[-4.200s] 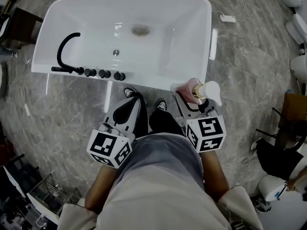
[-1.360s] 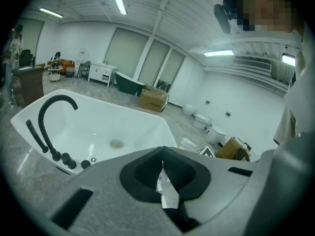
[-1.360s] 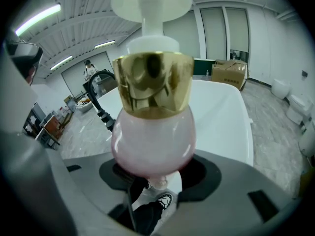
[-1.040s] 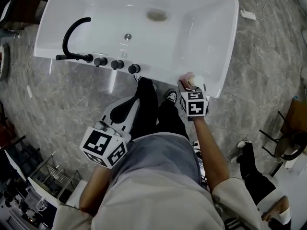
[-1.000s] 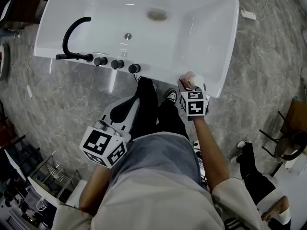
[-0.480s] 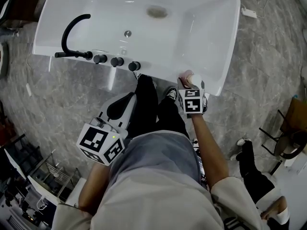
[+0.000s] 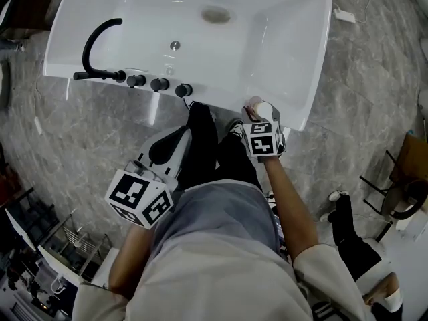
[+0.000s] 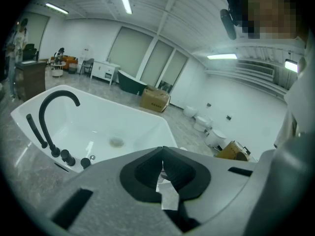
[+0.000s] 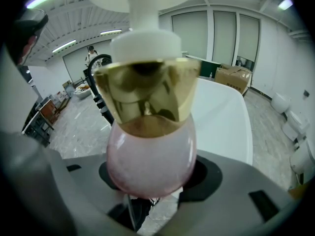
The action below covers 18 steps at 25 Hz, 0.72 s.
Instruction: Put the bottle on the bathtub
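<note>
— Right claw [image 7: 258, 118], seen from the head camera: what was it doing?
— It was clamped round a pink bottle [image 7: 258, 105], holding it at the near right corner of the white bathtub [image 7: 315, 59], over the rim. From above I couldn't tell whether the base touched the rim.
— And the other one?
— The left claw [image 7: 179, 139] hung low by the person's legs, well apart from the tub and short of its near edge. A curved black faucet [image 7: 93, 42] and a row of black knobs [image 7: 159, 84] sat on the tub's near left rim, and the drain [image 7: 215, 15] showed in the basin.
— What did the left gripper view give?
— The left claw [image 8: 162, 173] had its dark pads drawn together, with only a thin slit between them and nothing gripped. Past it stood the bathtub [image 8: 147, 124] with the faucet [image 8: 49, 107] at its left, and a cardboard box [image 8: 155, 100] on the floor behind.
— And the right gripper view?
— The right claw [image 9: 150, 183] pinched the round pink belly of the bottle [image 9: 150, 156], which stood upright. Above the belly came a gold collar [image 9: 147, 92], then a white pump top [image 9: 145, 38]. The bathtub [image 9: 224, 117] stretched away behind it.
</note>
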Available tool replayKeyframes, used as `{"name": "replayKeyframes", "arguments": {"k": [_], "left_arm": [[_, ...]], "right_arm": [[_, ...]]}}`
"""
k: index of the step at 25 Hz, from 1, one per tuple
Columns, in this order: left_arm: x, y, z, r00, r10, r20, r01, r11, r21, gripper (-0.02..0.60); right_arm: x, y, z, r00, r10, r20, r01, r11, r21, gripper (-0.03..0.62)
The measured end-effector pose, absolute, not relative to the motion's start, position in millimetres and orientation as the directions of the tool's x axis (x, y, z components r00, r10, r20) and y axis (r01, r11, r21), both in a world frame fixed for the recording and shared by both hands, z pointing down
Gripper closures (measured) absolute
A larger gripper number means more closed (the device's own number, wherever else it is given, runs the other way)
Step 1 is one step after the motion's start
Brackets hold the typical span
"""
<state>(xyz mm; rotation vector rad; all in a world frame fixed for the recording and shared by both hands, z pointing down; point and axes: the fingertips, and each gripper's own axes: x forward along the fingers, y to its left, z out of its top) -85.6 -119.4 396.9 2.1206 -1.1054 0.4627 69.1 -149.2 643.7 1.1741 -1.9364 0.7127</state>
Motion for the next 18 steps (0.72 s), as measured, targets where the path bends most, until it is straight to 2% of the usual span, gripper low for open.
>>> {"name": "replayKeyframes", "arguments": {"k": [18], "left_arm": [[-60.6,-111.6,397.4,0.597,-0.552,0.582,-0.802,-0.427,0.418,0.572]], "right_arm": [[80.6,-120.8,646.1,-0.376,-0.406,0.833,-0.867,0.471,-0.162,0.373]]}}
